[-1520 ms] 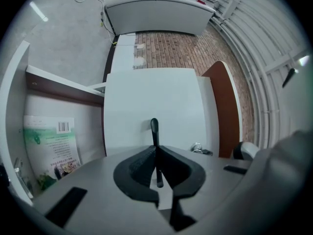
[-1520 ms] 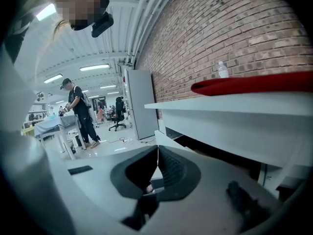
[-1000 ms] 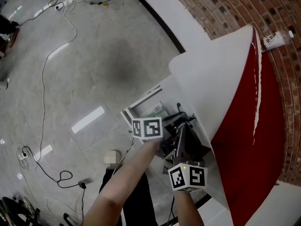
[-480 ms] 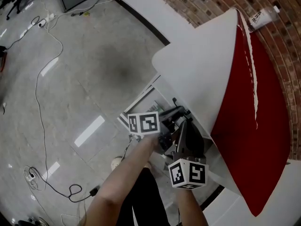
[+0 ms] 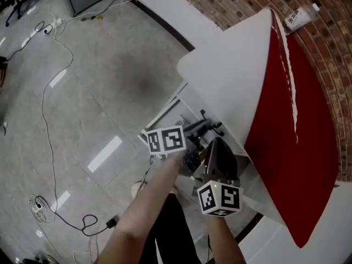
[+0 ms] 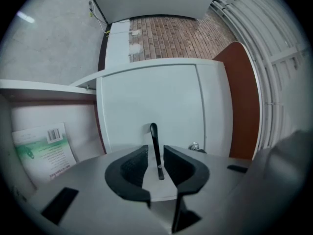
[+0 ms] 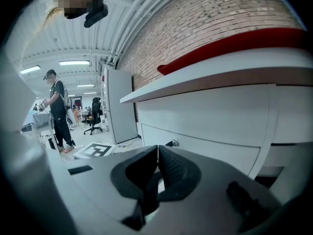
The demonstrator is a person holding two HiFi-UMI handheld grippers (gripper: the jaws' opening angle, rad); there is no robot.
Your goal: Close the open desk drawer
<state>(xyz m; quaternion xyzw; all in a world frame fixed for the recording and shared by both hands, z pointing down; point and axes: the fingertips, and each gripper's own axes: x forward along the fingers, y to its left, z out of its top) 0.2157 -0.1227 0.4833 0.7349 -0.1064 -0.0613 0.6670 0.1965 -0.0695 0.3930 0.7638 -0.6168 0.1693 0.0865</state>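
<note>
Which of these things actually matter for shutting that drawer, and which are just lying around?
Job: drawer front; its black handle; left gripper, fingers just opening, handle between them.
Lying about: bottle by the desk's far end; booklet; power strip on the floor.

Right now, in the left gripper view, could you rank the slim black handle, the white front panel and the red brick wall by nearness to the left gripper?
1. Slim black handle: between the left gripper's jaws, which have just been opening.
2. White front panel: directly behind the handle.
3. Red brick wall: far beyond, at the top.
</note>
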